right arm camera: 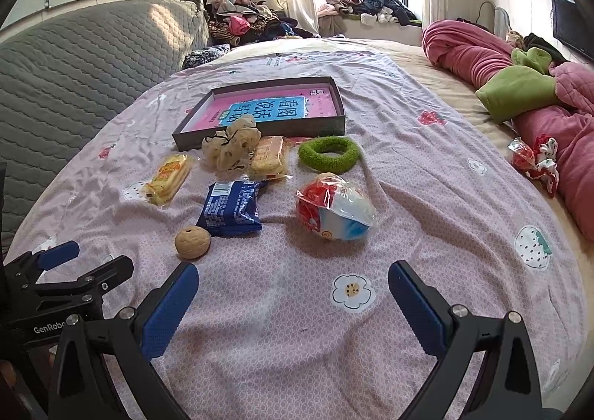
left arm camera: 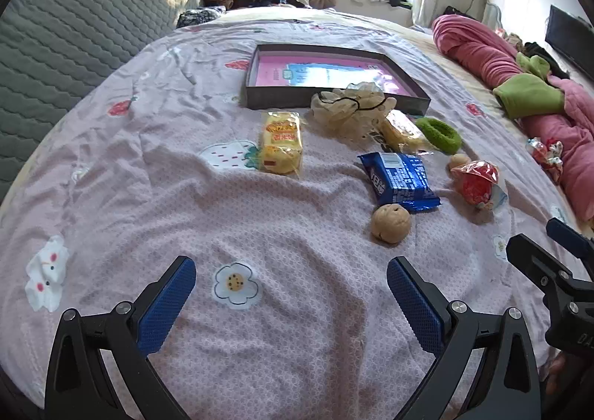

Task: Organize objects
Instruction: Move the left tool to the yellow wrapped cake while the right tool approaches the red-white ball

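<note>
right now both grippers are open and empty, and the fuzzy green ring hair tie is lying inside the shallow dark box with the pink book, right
Not quite. The fuzzy green ring hair tie lies on the bedsheet in front of the shallow dark box, outside it, as the right wrist view shows. The left gripper and right gripper are indeed open and empty.

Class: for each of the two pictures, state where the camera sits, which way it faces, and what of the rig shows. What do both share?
Left wrist: on the left gripper, angled down over the bed; right gripper at right edge.
Right wrist: on the right gripper, same aim; left gripper at left edge.
Shared: shallow dark box, blue snack packet, round tan walnut.
</note>
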A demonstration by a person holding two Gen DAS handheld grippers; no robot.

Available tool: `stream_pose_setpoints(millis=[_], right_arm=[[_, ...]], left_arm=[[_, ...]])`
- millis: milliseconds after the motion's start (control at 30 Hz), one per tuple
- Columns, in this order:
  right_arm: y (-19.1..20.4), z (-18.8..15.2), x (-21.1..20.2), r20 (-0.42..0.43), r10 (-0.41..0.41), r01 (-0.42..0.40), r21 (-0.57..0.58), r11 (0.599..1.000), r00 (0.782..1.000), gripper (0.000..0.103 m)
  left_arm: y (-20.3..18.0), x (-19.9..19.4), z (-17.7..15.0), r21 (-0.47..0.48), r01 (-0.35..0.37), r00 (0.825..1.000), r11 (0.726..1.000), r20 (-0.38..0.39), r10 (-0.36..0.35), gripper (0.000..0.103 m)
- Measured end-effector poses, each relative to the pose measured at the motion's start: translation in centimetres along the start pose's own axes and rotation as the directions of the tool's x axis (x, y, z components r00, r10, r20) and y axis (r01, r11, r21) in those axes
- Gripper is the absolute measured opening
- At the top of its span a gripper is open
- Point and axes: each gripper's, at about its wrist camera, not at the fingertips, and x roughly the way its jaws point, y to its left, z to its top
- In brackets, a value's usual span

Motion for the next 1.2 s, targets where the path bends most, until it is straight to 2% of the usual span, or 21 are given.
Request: stream_pose_setpoints(millis=[533,733,1200], right_arm=[[-0.4,1.4,0.1,0.008,-0.015,0.016,-0.044,0.999,1.0,0.103],[-1.3,2.4,1.5,-0.026,-0.021,0.02,-0.041,0.999,0.999,0.103],[-2.2,4.1,5.6,-0.095,-0.061,0.053,-0.084,0.995,0.994,0.103]], left_arm=[[0.5,1.0,2.0,-0.017,-0.031,0.999,0.999,-0.014,0.03,0.102],[0.7,2.7,3.0,-0.035,-0.023,0.999,0.999,-0.048,0.021,0.103],[0.9,6.8,6.1,-0.02,-0.06,0.995,0.998,-0.084,0.059,0.102]])
